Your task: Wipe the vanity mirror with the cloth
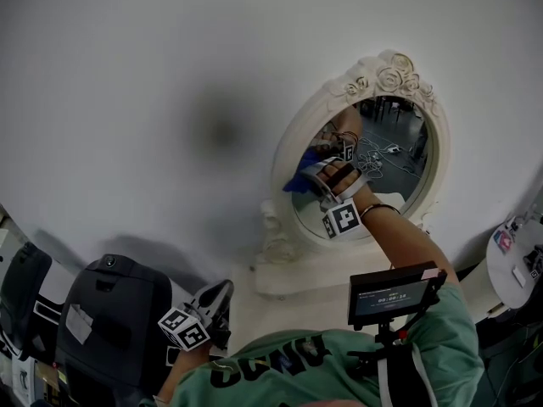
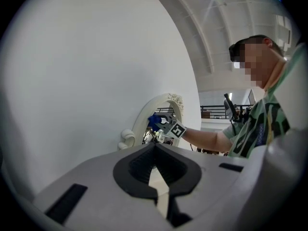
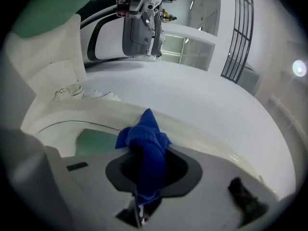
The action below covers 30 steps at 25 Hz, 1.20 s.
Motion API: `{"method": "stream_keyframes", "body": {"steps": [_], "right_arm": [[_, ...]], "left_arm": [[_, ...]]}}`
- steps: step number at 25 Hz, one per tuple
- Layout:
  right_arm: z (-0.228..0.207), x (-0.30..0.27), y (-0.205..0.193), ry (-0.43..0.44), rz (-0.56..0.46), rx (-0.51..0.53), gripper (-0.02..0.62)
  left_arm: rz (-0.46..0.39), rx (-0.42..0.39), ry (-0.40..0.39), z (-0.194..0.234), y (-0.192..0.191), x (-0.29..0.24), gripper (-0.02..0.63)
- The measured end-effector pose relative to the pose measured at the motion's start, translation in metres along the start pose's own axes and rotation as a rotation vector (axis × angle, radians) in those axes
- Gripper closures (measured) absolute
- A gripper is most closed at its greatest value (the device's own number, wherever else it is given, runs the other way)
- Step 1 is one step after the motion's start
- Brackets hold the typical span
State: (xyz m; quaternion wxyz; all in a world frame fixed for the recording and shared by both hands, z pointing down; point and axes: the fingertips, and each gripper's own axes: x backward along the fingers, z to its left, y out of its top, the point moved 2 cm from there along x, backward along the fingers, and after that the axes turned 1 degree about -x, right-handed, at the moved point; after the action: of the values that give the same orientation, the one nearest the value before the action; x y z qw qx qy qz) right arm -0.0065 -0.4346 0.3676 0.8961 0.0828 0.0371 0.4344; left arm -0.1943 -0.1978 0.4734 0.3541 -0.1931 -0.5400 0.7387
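Mid-wipe: right gripper (image 1: 318,175) clenched on cloth (image 3: 144,143), pressed at mirror's (image 1: 399,159) nine o'clock rim. Next, sweeping toward three o'clock with firm contact. Left gripper (image 2: 155,177) closed, empty.

Left gripper (image 2: 154,145) jaws seemingly together, empty — beyond, blue cloth (image 2: 153,121) at the vanity mirror (image 2: 140,121).

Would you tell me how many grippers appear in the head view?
2. The right gripper is at the vanity mirror, shut on the blue cloth; the left gripper hangs low, beside the person's shirt.
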Motion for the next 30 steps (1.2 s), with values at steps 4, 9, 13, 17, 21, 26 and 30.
{"method": "stream_keyframes", "body": {"steps": [4, 9, 13, 17, 21, 26, 30], "right_arm": [[0.001, -0.002, 0.003, 0.003, -0.018, 0.004, 0.528], [0.006, -0.003, -0.004, 0.004, -0.028, -0.016, 0.528], [0.014, 0.031, -0.052, 0.01, 0.034, -0.048, 0.529], [0.021, 0.077, -0.117, 0.025, 0.165, -0.055, 0.529], [0.032, 0.124, -0.187, 0.06, 0.334, -0.061, 0.529], [0.041, 0.173, -0.258, 0.087, 0.528, -0.091, 0.529], [0.049, 0.198, -0.3, 0.11, 0.659, -0.112, 0.529]], "left_arm": [[-0.002, 0.008, 0.011, 0.006, -0.002, 0.004, 0.6], [0.011, 0.012, -0.019, 0.014, -0.004, -0.001, 0.6], [0.016, 0.02, -0.02, 0.014, -0.005, -0.004, 0.6], [0.022, 0.02, -0.02, 0.014, -0.007, -0.006, 0.6], [0.026, 0.015, -0.034, 0.013, -0.008, -0.01, 0.6], [0.028, 0.023, -0.049, 0.012, -0.008, -0.013, 0.6], [0.032, 0.018, -0.045, 0.013, -0.008, -0.012, 0.6]]}}
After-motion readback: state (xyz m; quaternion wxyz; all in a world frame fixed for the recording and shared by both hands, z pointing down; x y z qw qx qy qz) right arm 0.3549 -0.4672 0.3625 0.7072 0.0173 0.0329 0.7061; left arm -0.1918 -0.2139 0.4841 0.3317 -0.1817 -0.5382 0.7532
